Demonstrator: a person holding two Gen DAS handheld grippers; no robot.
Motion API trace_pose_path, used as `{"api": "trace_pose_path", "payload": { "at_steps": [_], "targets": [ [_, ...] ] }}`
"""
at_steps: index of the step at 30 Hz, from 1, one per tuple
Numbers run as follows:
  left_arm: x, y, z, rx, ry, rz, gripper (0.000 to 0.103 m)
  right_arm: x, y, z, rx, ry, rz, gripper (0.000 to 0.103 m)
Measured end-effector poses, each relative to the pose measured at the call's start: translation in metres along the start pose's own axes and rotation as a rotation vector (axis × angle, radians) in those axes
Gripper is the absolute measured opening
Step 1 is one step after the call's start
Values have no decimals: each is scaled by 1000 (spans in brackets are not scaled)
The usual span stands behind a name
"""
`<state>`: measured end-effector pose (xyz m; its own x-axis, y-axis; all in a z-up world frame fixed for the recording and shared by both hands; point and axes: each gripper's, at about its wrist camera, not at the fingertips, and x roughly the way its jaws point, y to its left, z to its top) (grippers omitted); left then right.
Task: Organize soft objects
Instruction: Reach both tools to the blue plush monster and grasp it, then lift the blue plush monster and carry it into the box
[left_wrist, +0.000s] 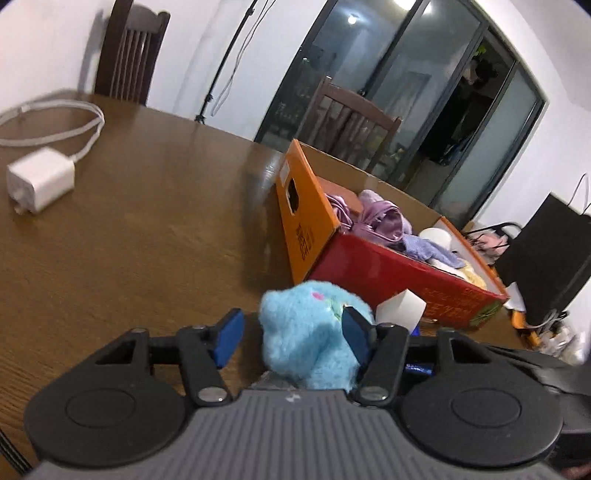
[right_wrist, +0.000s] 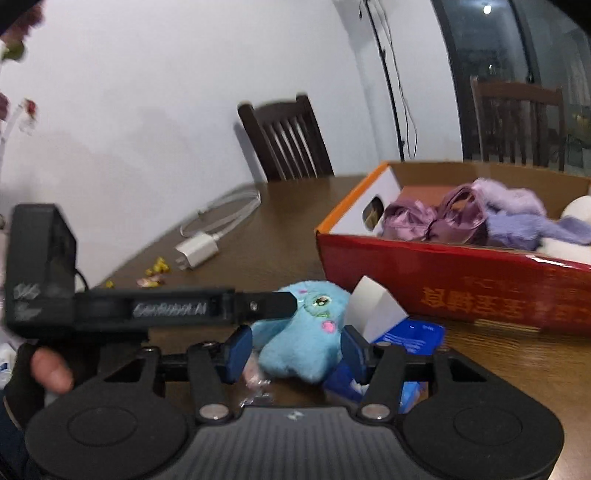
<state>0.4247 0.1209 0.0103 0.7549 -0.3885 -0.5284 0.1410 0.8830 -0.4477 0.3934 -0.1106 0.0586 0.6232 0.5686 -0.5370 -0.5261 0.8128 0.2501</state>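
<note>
Blue-padded jaws of both hand-held grippers are seen straddling the fluffy light-blue plush toy (left_wrist: 314, 339), which sits on the brown wooden table (left_wrist: 129, 240) just in front of the box, so that's where the task's thing is right now. On the left gripper (left_wrist: 291, 339) one pad looks pressed into the fur while the other stands clear, so a proper clamp can't be called; the jaws are partly apart. On the right gripper (right_wrist: 295, 352) a gap is visible on both sides of the toy, so nothing is clamped there yet. "GenRobot.AI" can be read on the left gripper's black side in the right view. Just behind the toy a small white-and-blue carton (right_wrist: 380, 314) is lying, its print too blurry to read. Further back, the red-and-orange cardboard box (right_wrist: 461, 280) is already loaded with purple satin and lilac fuzzy soft stuff (right_wrist: 476, 218); orange Chinese characters are printed on its red side, but they can't be made out. So it's judged most of the way done, with this plush left to go in. A white charger with cable (left_wrist: 40, 181) is left far back.
</note>
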Motion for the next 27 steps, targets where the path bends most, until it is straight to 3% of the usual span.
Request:
{"api": "trace_pose_path", "payload": {
  "at_steps": [5, 10, 14, 18, 21, 27],
  "targets": [
    [2, 17, -1, -81, 31, -48, 39, 23, -1, -1, -18, 34, -33, 54],
    [-1, 8, -3, -22, 15, -24, 35, 32, 2, -5, -59, 29, -55, 56],
    [-15, 10, 1, -46, -32, -80, 31, 26, -1, -3, -55, 1, -60, 46],
    [-55, -8, 2, -66, -120, -124, 31, -11, 13, 4, -89, -96, -39, 45],
    [-90, -38, -18, -57, -153, -139, 31, -55, 22, -3, -126, -136, -12, 45],
    [-100, -88, -87, -87, -85, -192, 31, -132, 3, -55, -96, -86, -14, 45]
  ]
}}
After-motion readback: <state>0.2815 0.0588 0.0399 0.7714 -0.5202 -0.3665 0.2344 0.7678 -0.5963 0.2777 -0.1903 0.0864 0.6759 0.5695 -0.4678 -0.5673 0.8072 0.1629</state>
